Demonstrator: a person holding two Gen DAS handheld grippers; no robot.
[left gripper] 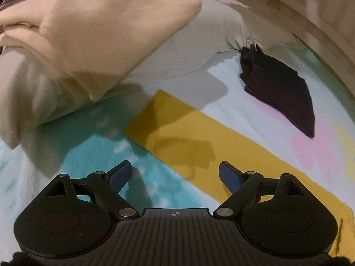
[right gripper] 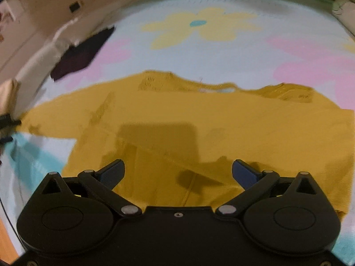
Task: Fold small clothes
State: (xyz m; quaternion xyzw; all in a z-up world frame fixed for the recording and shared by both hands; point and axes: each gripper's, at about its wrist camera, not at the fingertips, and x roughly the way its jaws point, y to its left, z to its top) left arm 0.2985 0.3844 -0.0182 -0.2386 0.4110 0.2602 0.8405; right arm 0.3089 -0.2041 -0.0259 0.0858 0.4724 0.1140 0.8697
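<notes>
A mustard-yellow garment (right gripper: 199, 119) lies spread flat on a flower-print bed cover (right gripper: 199, 51); a long strip of the garment (left gripper: 199, 137) shows in the left wrist view. My left gripper (left gripper: 175, 173) is open and empty, just above the garment's edge where it meets the turquoise part of the cover. My right gripper (right gripper: 178, 170) is open and empty, low over the garment's near part. A folded dark maroon garment (left gripper: 279, 88) lies farther back on the cover and also shows in the right wrist view (right gripper: 77, 57).
A grey-white pillow (left gripper: 210, 35) with a folded cream blanket (left gripper: 93, 33) on it lies at the back left. A wooden bed frame (left gripper: 315, 28) curves along the far side. The cover's yellow flower (right gripper: 199, 28) lies beyond the garment.
</notes>
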